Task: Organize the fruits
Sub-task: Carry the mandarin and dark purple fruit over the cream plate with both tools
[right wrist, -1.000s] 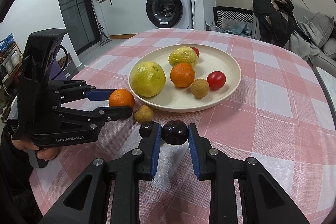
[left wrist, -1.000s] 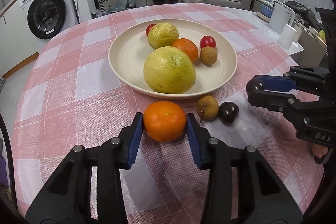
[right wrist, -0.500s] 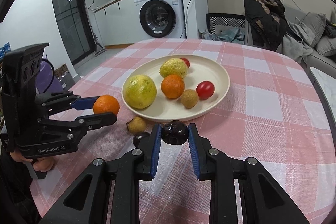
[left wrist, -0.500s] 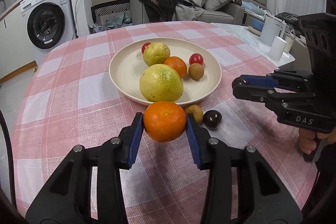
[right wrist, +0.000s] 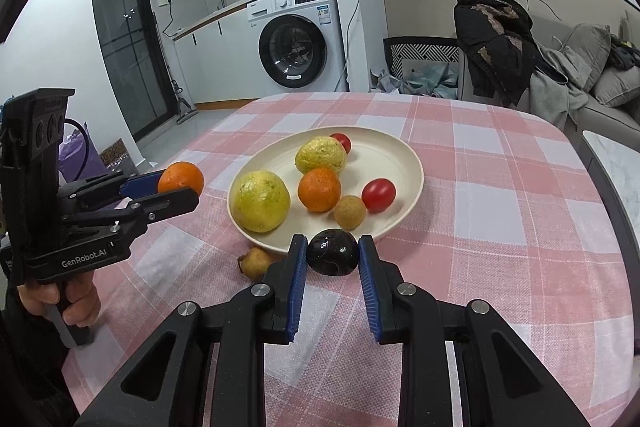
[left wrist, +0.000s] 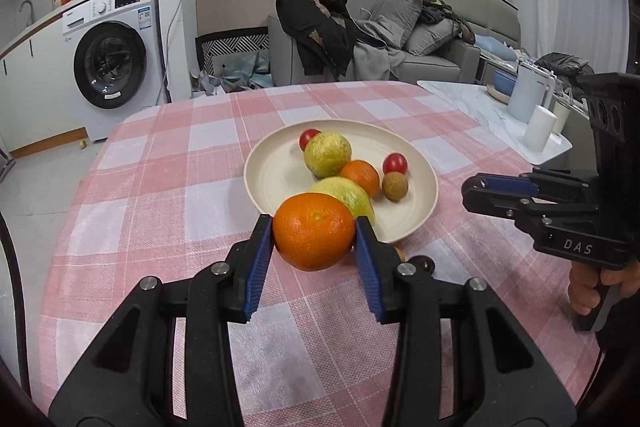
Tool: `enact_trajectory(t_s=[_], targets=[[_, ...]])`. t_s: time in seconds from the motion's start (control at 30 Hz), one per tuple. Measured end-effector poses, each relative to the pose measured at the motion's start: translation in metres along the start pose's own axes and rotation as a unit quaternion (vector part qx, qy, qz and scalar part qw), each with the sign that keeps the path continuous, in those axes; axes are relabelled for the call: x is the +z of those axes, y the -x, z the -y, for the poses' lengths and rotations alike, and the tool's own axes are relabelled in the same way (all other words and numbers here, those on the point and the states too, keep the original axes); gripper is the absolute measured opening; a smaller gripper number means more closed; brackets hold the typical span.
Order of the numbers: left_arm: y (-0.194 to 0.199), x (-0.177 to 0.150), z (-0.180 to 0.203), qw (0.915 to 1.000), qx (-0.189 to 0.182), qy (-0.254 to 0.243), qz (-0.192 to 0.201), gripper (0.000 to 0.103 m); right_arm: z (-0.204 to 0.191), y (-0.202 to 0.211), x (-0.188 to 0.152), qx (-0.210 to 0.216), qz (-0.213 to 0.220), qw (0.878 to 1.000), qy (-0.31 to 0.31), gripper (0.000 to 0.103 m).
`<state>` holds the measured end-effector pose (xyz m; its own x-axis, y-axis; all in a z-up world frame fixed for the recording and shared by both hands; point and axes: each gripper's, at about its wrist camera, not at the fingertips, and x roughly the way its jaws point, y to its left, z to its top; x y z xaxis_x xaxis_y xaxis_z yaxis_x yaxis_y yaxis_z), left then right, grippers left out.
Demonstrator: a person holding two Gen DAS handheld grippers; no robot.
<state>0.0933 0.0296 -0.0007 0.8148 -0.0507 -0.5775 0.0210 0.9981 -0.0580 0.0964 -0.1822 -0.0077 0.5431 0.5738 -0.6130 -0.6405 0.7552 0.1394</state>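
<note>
Tabletop (right wrist: 500, 187): rounded edge, covered by a pink-and-white checked cloth (left wrist: 160, 187). Resting directly on the cloth: one cream plate (right wrist: 404, 163) near the middle, loaded with fruit; one small tan-brown fruit (right wrist: 256, 261) just outside the plate's near rim; one small dark fruit (left wrist: 423, 262), seen in the left wrist view beside the tan one and largely hidden there. Both loose fruits lie close together, just beside the plate.

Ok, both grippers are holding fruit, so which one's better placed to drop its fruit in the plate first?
Probably the right gripper: its dark fruit hangs just at the plate's near rim, beside bare plate. The left gripper holds its orange off to the plate's side.
</note>
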Motion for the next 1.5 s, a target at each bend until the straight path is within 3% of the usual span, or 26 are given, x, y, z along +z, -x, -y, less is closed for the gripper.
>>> enact_trajectory(t_s=[0.47, 0.93, 1.5], targets=[[-0.019, 0.035, -0.011, 0.9996, 0.019, 0.014, 0.016, 0.038, -0.006, -0.013, 0.038, 0.003, 0.01, 1.0, -0.002, 0.027], [-0.066, 0.03, -0.03, 0.9985, 0.043, 0.033, -0.013, 0.038, -0.003, -0.045, 0.021, 0.0, -0.033, 0.999, -0.003, 0.027], [-0.082, 0.026, -0.022, 0.9984, 0.049, 0.013, -0.024, 0.038, -0.008, -0.051, 0.019, 0.001, -0.038, 0.999, 0.008, 0.027]])
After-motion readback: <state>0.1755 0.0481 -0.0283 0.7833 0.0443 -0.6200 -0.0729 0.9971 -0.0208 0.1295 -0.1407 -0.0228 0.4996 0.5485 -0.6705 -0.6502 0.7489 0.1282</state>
